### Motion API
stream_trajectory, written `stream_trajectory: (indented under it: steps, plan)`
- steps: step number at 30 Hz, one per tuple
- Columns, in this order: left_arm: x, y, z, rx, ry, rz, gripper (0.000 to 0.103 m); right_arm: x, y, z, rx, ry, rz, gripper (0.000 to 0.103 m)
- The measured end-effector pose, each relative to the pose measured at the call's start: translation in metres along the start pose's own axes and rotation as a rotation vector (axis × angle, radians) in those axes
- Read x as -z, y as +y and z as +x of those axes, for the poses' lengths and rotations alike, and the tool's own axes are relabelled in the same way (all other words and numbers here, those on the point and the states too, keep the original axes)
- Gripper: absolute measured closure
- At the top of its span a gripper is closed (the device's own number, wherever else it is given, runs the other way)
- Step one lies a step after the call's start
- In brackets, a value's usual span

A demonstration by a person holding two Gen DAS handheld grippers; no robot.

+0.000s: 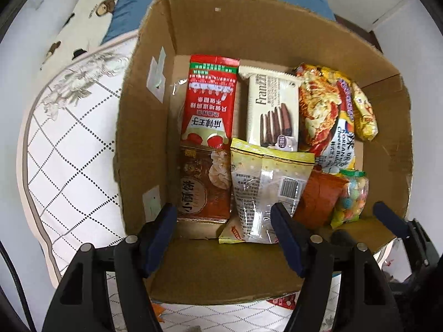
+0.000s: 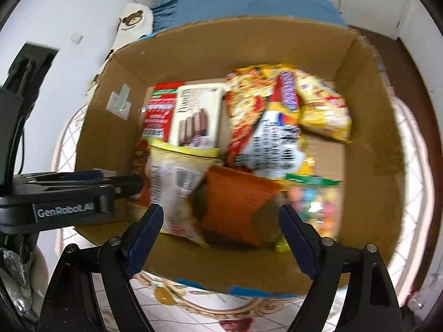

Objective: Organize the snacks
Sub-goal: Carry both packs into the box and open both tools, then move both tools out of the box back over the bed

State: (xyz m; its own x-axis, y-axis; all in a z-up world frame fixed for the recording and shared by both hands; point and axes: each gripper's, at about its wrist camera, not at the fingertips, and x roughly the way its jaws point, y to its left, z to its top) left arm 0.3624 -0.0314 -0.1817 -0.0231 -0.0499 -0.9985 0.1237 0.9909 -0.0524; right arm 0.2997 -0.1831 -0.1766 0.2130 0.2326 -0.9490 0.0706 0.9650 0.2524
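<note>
An open cardboard box (image 1: 249, 27) (image 2: 221, 47) holds several snacks: a red packet (image 1: 210, 99), Franzzi biscuits (image 1: 272, 110), a yellow noodle pack (image 1: 326, 116), a brown carton (image 1: 202, 182), a clear-and-yellow packet (image 1: 265, 182) (image 2: 177, 182), an orange packet (image 1: 318, 196) (image 2: 238, 204) and a bag of coloured candy (image 1: 351, 196) (image 2: 315, 210). My left gripper (image 1: 224, 232) hangs open over the clear-and-yellow packet without pressing it. My right gripper (image 2: 221, 232) stands open above the orange packet, empty. The right wrist view is blurred.
The box rests on a white quilted mattress (image 1: 69, 152). A blue blanket (image 1: 133, 0) and a bear-print pillow (image 1: 91, 8) lie behind it. The box floor is bare at the right (image 2: 326, 155). The two grippers are close, side by side over the near wall.
</note>
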Motion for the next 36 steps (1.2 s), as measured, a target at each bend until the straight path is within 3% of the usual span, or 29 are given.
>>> stream_trajectory:
  steps: [9, 14, 26, 32, 36]
  plan:
    - [0.034, -0.004, -0.038, -0.018, -0.203, 0.000, 0.034, 0.021, -0.015, -0.045, 0.130, -0.136, -0.016, 0.016]
    - [0.058, -0.003, -0.064, -0.032, -0.326, 0.003, 0.034, 0.039, -0.014, -0.075, 0.160, -0.210, -0.032, 0.016]
    - [0.122, -0.010, -0.123, -0.044, -0.538, 0.041, 0.034, 0.084, 0.003, -0.152, 0.166, -0.381, -0.059, 0.016]
    - [0.150, -0.012, -0.147, -0.024, -0.607, 0.046, 0.034, 0.111, 0.006, -0.190, 0.166, -0.459, -0.045, 0.016]
    - [0.168, -0.009, -0.152, -0.015, -0.623, 0.034, 0.034, 0.126, -0.001, -0.199, 0.126, -0.457, 0.002, 0.016]
